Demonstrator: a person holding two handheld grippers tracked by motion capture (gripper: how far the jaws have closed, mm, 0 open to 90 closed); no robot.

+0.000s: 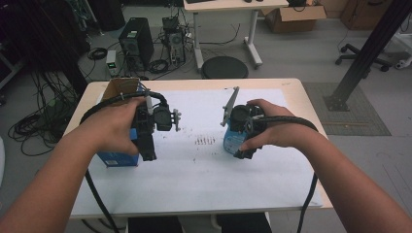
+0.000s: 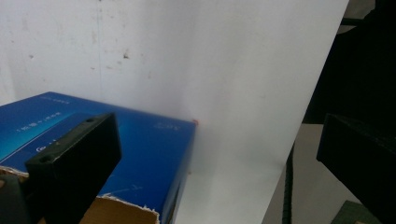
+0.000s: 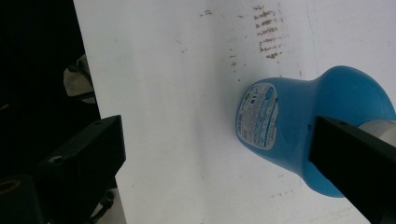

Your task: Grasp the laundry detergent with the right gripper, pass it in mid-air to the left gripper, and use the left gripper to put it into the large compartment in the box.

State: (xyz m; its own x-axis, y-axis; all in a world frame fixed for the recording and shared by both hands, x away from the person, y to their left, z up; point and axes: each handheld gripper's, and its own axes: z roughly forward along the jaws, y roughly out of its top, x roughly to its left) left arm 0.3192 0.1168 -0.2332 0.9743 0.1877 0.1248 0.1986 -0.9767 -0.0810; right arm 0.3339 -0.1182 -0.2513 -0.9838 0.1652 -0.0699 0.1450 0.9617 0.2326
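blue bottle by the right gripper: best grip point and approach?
Probably the narrowed waist of the blue bottle, just above its wide labelled base. It stands upright on the white sheet, so bring the right gripper in from the side with its open jaws astride that waist.

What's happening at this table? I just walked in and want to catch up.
A person holds a two-jaw tool in each hand over a white sheet on the table. The left tool hovers, jaws wide open, over a blue box with a torn-open cardboard top. The right tool, also open, sits beside a blue bottle, one jaw in front of it. Nothing is gripped yet.
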